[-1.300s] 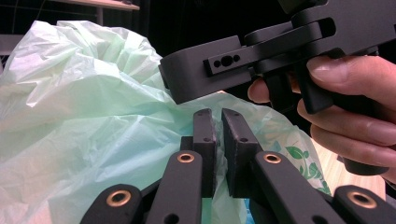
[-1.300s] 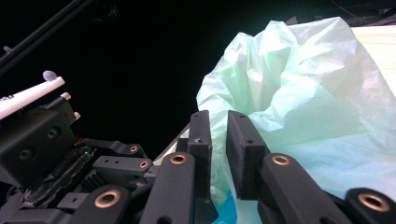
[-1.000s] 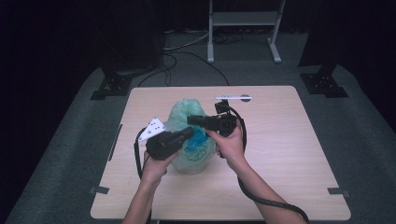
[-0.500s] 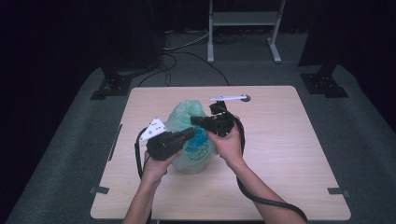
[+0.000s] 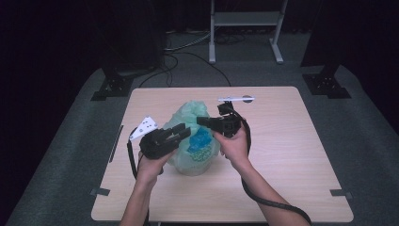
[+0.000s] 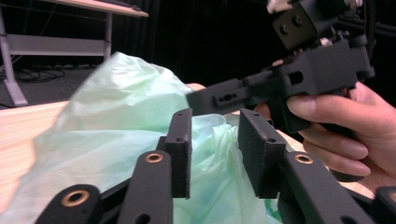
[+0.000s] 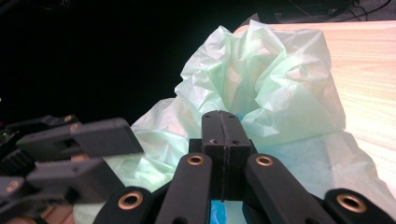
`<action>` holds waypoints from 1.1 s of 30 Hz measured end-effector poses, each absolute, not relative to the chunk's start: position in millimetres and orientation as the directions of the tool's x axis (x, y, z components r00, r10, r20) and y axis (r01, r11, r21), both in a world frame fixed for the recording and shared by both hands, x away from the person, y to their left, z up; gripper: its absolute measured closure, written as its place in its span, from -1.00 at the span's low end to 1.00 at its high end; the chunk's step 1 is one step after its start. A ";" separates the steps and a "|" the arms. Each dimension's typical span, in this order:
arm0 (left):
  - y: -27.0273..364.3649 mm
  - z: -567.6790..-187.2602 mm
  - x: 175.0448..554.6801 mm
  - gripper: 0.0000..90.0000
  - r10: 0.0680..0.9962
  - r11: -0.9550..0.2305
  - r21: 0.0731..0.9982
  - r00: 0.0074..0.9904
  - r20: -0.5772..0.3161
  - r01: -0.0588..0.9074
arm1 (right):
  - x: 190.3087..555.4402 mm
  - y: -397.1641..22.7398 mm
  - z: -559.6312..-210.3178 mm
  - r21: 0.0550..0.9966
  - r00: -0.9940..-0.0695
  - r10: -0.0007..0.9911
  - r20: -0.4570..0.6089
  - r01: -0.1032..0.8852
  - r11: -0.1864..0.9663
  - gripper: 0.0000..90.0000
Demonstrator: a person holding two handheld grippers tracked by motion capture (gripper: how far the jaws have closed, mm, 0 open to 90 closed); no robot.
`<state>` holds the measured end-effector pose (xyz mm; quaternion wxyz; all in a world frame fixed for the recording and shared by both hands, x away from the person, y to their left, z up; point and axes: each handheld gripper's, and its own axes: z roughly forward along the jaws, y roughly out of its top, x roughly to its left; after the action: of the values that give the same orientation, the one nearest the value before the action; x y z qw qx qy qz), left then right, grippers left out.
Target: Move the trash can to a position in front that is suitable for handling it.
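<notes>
Two hand-held grippers work on one pale green plastic bag (image 5: 190,141), which sits near the middle of the counter (image 5: 291,155) with a blue packet (image 5: 199,140) showing through its film. The right hand-held gripper (image 5: 201,121), coming in from three o'clock, has its jaws fully closed, and in its own view a fold of the bag seems pinched between them, though the film itself hides there. The left hand-held gripper (image 5: 181,132), at the bag's nine o'clock, has just been opening; its jaws stand apart with crumpled film between them and nothing clamped. Judging by this, the bag is filled but its mouth is still loose, so gathering or tying it remains. A white pen-like thing (image 5: 235,99) lies at twelve o'clock.
</notes>
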<state>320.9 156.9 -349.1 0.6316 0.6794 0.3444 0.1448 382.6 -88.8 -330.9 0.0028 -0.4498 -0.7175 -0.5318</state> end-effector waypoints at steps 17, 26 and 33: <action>190.8 -344.5 324.3 0.00 0.695 0.129 0.945 0.652 -0.301 0.300 | 382.0 -96.7 -324.2 0.762 -0.597 0.617 0.512 0.647 -0.006 1.00; 200.1 -345.8 326.5 -0.05 0.710 0.148 0.940 0.629 -0.318 0.308 | 380.3 -99.6 -317.3 0.768 -0.603 0.606 0.519 0.640 -0.021 1.00; 204.9 -346.2 327.2 -0.11 0.720 0.158 0.937 0.613 -0.326 0.312 | 377.8 -100.6 -308.6 0.777 -0.613 0.595 0.520 0.629 -0.031 1.00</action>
<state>327.2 204.9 -346.2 0.6408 0.6290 0.4104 0.1591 377.8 -100.6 -308.6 0.0149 -0.4397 -0.6960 -0.5675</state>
